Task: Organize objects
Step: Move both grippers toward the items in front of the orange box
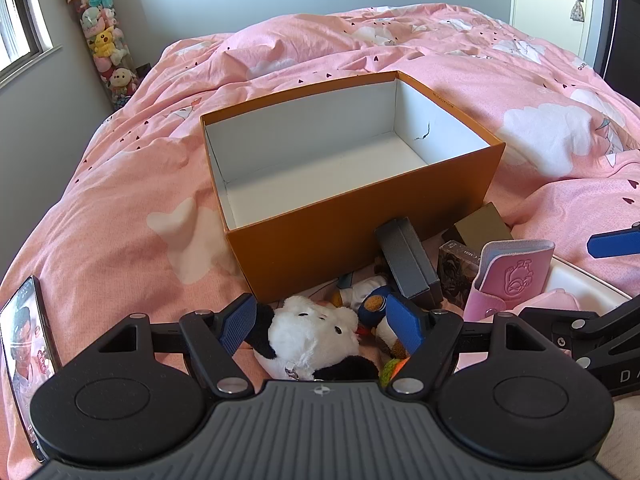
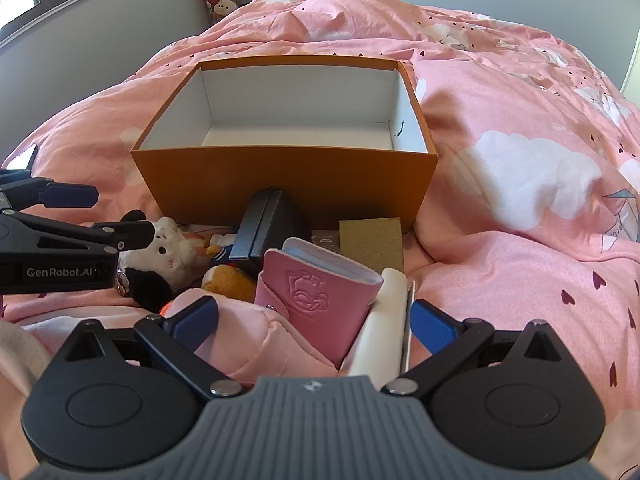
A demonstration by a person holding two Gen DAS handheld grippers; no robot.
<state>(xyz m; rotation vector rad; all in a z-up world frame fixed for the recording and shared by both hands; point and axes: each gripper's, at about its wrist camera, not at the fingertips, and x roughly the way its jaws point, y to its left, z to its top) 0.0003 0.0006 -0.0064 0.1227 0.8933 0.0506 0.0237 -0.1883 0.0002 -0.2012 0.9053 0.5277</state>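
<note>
An empty orange box point(image 1: 360, 236) point(image 2: 288, 188) with a white inside stands on the pink bed. In front of it lie a white and black plush point(image 1: 316, 332) point(image 2: 168, 252), a blue and orange plush point(image 1: 374, 304) point(image 2: 226, 276), a dark case point(image 1: 408, 264) point(image 2: 264, 232), a gold box point(image 1: 482, 228) point(image 2: 370, 240), a pink card holder point(image 1: 508, 276) point(image 2: 320, 300) and a white tray point(image 1: 580, 280) point(image 2: 384, 332). My left gripper point(image 1: 322, 322) is open around the white plush. My right gripper point(image 2: 314, 322) is open around the pink card holder.
A phone point(image 1: 24, 356) lies on the duvet at the left. A tall tube of plush toys point(image 1: 102, 36) stands in the far corner. A pink cloth item point(image 2: 248, 340) lies by the tray. A white door point(image 1: 552, 4) is far right.
</note>
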